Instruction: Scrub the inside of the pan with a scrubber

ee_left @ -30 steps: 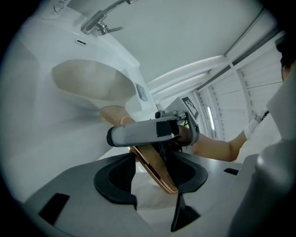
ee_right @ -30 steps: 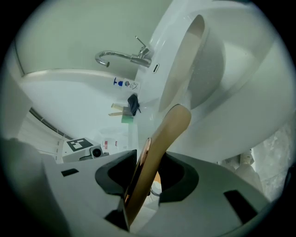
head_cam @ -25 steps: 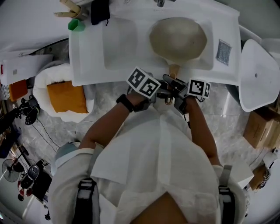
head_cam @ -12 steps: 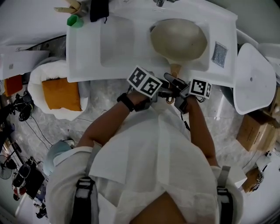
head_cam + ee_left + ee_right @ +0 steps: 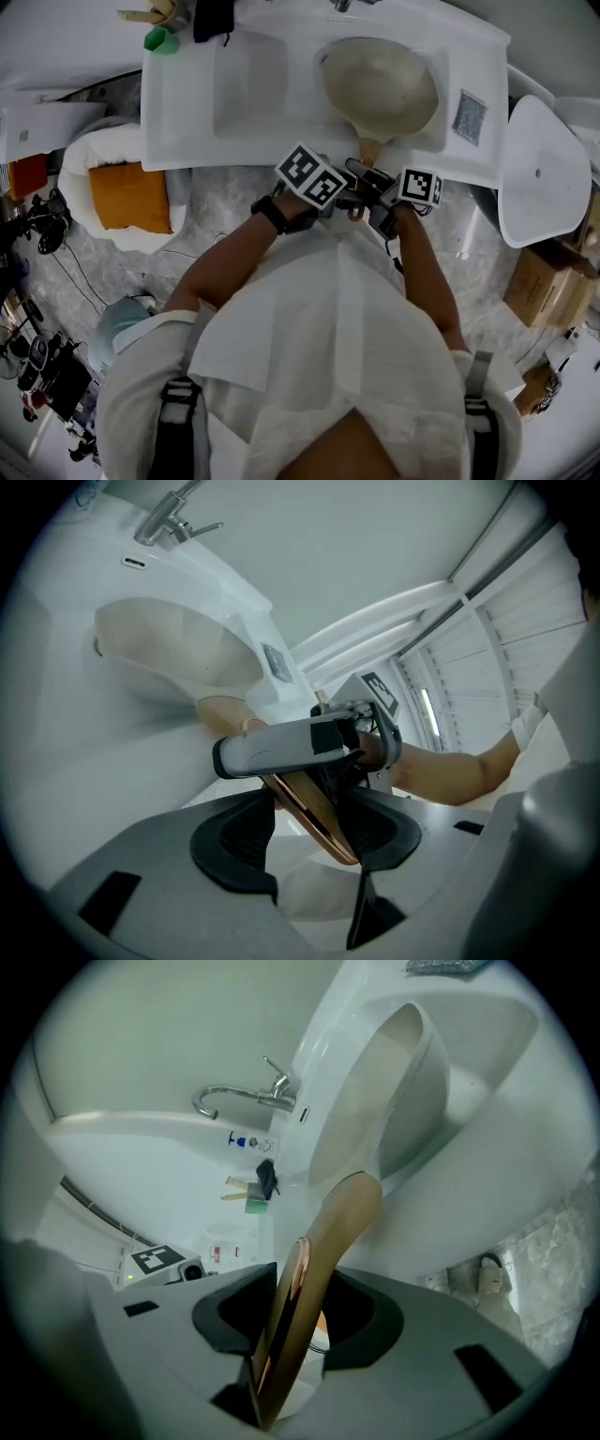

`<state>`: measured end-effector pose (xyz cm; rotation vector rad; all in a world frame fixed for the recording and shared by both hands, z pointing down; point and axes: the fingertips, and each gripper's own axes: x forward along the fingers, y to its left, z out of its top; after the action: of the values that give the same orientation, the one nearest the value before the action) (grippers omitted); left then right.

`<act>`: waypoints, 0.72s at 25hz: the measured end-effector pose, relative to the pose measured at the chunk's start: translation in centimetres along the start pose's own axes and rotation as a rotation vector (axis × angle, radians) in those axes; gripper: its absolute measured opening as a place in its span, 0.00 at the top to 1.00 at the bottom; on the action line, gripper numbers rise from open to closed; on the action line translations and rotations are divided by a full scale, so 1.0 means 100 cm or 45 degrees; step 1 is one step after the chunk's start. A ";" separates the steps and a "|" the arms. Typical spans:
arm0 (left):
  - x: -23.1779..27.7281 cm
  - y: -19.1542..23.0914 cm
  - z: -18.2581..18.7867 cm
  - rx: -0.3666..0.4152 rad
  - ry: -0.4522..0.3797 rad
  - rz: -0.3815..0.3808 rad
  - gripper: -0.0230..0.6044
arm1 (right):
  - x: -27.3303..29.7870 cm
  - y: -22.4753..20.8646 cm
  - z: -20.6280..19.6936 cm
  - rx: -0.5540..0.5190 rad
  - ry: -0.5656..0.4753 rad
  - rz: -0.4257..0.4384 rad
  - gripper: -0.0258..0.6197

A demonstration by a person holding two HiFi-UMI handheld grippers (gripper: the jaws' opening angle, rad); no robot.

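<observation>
1. A white double-basin sink unit [image 5: 187, 103] is standing over a grey marbled floor [image 5: 234, 202].
2. A round beige pan [image 5: 380, 84] is lying in the right basin, its long tan handle with a copper-coloured end [image 5: 367, 150] reaching over the front edge.
3. The left gripper [image 5: 309, 832] is closing on the handle's end, which is crossing its jaws at a slant.
4. The right gripper [image 5: 292, 1321] is clamping the same handle.
5. A grey square scrubber [image 5: 469, 117] is lying on the counter just right of the pan.
</observation>
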<state>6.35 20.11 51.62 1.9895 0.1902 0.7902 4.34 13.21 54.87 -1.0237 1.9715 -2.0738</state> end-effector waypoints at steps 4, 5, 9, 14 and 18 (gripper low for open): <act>0.007 0.002 -0.008 0.021 0.040 -0.015 0.63 | -0.002 -0.010 -0.006 -0.052 0.028 -0.086 0.73; 0.008 0.002 -0.008 0.023 0.040 -0.022 0.63 | -0.002 -0.012 -0.006 -0.067 0.035 -0.103 0.73; 0.008 -0.001 -0.010 0.046 0.061 -0.045 0.63 | -0.006 -0.016 -0.007 -0.137 0.084 -0.208 0.70; -0.006 -0.001 -0.013 0.059 0.054 -0.025 0.59 | -0.033 -0.017 -0.004 -0.243 0.119 -0.335 0.64; -0.033 0.010 -0.010 0.078 0.014 0.062 0.59 | -0.061 -0.015 0.011 -0.347 0.101 -0.405 0.63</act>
<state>3.00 18.93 51.29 2.0544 0.1749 0.8359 10.16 15.59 53.78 -1.4096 2.3109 -2.0564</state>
